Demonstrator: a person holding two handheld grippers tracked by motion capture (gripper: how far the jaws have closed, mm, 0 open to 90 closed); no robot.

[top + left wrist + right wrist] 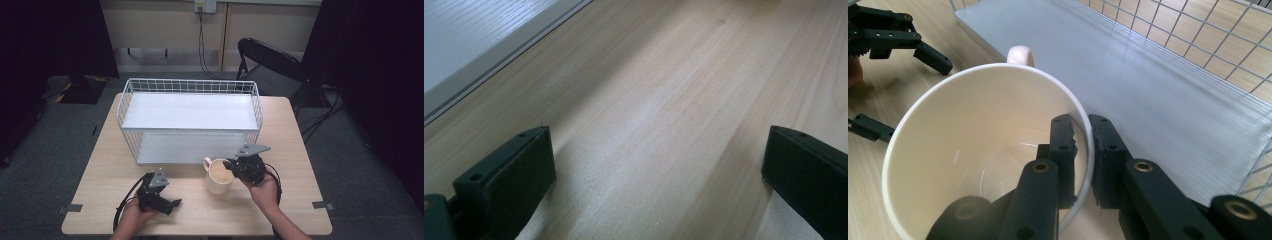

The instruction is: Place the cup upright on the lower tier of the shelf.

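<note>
The right tongs (pixel 1082 131) pinch the rim of the cream mug (pixel 218 176), which stands on the worktop (pixel 295 150) just near of the white wire rack (pixel 190 118), while the left tongs (pixel 172 204) hover gaping, empty, at near left.

The high view looks from above the person's side, forward and down, and takes the whole table (pixel 295 210) w/ the wire rack (pixel 190 117) at frame centre. The left gripper view sits very low and close over the wood, the rack's white shelf (pixel 469 35) at upper left. The right gripper view is close too, facing the cup (pixel 983 150) and the rack. The high view shares cup (pixel 219 176) and rack w/ it.
</note>
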